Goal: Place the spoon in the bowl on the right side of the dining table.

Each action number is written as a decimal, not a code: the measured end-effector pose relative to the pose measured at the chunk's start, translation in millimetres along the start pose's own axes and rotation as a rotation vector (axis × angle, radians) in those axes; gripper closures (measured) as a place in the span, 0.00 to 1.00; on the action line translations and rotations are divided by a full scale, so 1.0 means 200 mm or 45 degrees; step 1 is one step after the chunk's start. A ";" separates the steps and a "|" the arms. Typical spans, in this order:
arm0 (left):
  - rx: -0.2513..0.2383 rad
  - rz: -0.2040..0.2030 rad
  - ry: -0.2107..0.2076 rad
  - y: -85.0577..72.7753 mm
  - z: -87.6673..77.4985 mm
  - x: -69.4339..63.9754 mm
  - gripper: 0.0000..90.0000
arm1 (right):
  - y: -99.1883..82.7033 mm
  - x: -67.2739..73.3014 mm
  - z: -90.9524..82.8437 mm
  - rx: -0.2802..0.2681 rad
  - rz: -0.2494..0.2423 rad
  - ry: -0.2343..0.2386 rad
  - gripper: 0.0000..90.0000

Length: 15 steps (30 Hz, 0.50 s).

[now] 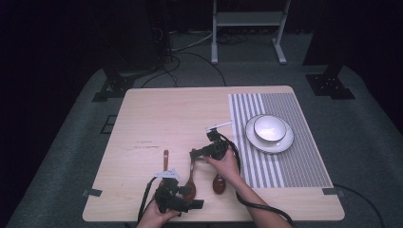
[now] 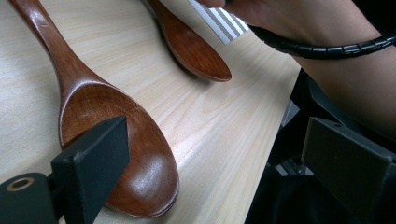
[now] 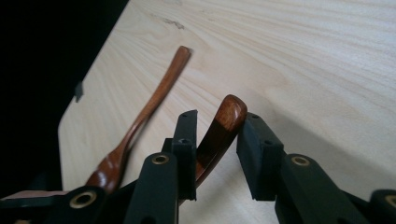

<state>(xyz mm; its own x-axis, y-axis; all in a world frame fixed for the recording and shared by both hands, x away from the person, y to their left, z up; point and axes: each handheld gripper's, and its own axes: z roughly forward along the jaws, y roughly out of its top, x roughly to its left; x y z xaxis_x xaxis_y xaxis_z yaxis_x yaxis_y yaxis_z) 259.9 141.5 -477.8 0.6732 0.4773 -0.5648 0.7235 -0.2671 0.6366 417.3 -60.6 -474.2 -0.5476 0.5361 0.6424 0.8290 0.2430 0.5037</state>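
wooden spoons (image 1: 190, 183) lie near the surface's (image 1: 166, 114) front edge; right hand-held gripper (image 3: 215, 140) straddles one handle, unclenched; left hand-held gripper (image 2: 210, 158) released.

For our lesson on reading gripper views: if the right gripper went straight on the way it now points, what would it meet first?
The right gripper already has a wooden spoon's handle between its jaws, with a gap showing on the right side. Going straight on, it would probably slide along that handle first; beyond lies bare table. Depth is unclear.
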 end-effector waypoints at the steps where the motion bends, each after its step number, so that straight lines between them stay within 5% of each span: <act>1: 0.001 0.002 0.001 0.00 0.00 0.00 0.07 | 0.00 0.00 -0.01 -0.001 0.006 0.009 0.77; 15: 0.008 0.014 0.003 0.00 0.00 -0.01 0.07 | 0.01 0.02 -0.07 -0.045 0.056 0.135 0.86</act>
<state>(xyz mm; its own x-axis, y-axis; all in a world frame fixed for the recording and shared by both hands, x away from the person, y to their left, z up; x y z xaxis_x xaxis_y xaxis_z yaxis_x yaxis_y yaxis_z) 259.5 141.3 -476.4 0.6809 0.4760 -0.5566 0.7169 -0.2774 0.6397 415.5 -70.3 -462.6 -0.5216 0.4568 0.7206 0.8487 0.1916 0.4928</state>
